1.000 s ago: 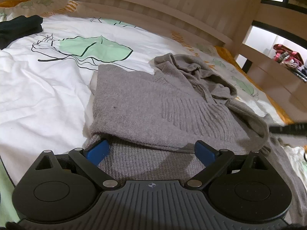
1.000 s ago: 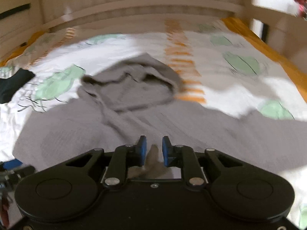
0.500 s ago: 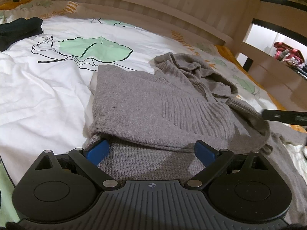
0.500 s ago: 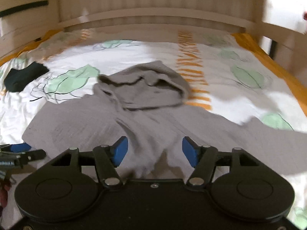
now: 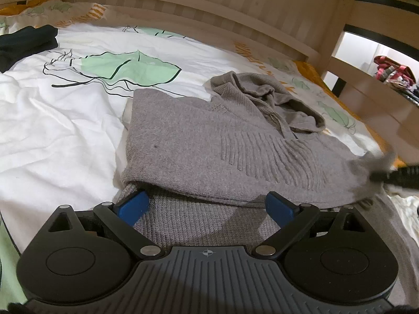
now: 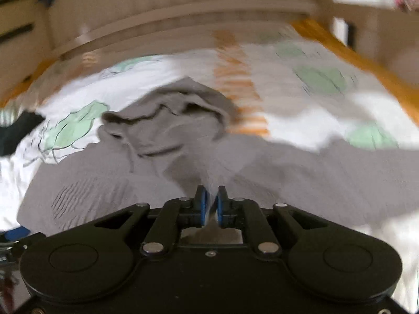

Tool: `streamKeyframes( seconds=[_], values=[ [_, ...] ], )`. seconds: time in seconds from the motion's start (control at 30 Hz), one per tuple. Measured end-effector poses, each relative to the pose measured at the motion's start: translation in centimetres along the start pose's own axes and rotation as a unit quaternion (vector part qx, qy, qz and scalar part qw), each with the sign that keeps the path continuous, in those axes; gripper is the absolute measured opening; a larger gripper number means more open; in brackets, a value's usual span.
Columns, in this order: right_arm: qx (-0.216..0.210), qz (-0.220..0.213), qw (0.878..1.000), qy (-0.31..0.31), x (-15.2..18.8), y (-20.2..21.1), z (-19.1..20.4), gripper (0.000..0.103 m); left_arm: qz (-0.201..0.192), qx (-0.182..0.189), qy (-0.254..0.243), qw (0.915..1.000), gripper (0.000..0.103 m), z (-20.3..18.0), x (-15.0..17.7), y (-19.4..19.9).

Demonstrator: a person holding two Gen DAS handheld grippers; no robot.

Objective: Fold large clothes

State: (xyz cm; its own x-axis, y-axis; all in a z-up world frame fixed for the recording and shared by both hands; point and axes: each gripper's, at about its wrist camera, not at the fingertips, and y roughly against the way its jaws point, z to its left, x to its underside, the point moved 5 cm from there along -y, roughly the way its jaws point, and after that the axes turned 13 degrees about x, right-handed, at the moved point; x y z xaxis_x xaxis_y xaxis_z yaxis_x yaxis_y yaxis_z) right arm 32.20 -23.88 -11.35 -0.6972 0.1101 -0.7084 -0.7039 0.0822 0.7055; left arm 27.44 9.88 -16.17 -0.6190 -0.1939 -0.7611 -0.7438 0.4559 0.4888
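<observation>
A grey knitted hooded sweater (image 5: 209, 146) lies on the bed, its left side folded over the body and its hood (image 5: 272, 99) bunched at the far end. My left gripper (image 5: 207, 206) is open, its blue pads resting low over the sweater's near edge. My right gripper (image 6: 210, 200) is shut on a pinch of the sweater's (image 6: 110, 178) fabric, which rises in a ridge to the pads. The right wrist view is blurred by motion. The right gripper also shows at the right edge of the left wrist view (image 5: 392, 175).
The bed has a white duvet (image 5: 65, 120) with green leaf prints and a wooden slatted rail (image 5: 183, 7) behind it. A dark garment (image 5: 26, 41) lies at the far left. Shelves with clothes (image 5: 392, 76) stand at the right.
My right gripper opened half a second ago and has now shut again on the sweater's fabric, and it is moving. My left gripper has stayed open in place.
</observation>
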Motion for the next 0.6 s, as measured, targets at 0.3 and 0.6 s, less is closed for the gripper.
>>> streamKeyframes(
  seconds=[0.3, 0.6],
  values=[
    [0.030, 0.007, 0.998, -0.048, 2.1, 1.3, -3.8, 0.049, 0.006, -0.010, -0.011, 0.9999, 0.097, -0.2, 0.0, -0.2],
    [0.025, -0.055, 0.998, 0.011, 1.4, 2.2, -0.8, 0.049, 0.010, -0.016, -0.018, 0.9997, 0.097, -0.3, 0.0, -0.3]
  ],
)
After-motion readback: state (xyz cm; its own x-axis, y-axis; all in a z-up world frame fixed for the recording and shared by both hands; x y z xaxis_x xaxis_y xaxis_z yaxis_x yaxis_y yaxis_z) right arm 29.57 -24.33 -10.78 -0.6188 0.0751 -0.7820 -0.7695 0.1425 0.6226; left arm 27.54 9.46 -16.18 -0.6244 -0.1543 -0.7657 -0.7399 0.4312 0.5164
